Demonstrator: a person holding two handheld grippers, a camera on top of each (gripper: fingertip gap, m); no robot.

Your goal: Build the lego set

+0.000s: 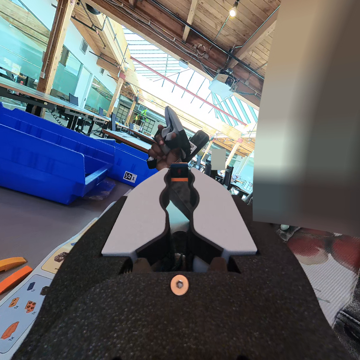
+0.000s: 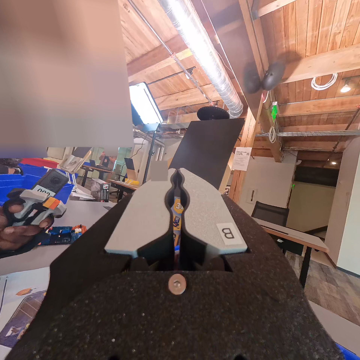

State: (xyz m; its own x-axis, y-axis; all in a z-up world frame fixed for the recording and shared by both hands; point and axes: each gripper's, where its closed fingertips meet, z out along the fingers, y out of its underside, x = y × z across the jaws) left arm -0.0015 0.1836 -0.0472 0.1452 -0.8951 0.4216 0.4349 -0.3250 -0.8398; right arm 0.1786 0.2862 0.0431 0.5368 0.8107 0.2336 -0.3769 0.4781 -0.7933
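My left gripper (image 1: 179, 173) is shut on a small blue brick piece with orange bands (image 1: 179, 170), pinched at the fingertips and held up in the air. In the right wrist view the left gripper (image 2: 52, 203) shows at the left in a hand, with the orange side of the piece (image 2: 51, 202) between its tips. My right gripper (image 2: 176, 171) is shut, its fingertips meeting with nothing seen between them. It also shows in the left wrist view (image 1: 169, 115), held by a hand, pointing upward just beyond the brick piece.
Blue bins (image 1: 48, 155) stand at the left on the grey table (image 1: 29, 218). An instruction sheet (image 1: 29, 303) and orange curved pieces (image 1: 13, 276) lie at the lower left. A blue brick model (image 2: 62, 234) sits on the table below the left gripper. A black panel (image 2: 206, 152) stands ahead. Across from one pair of fingers to the other is roughly 25 cm.
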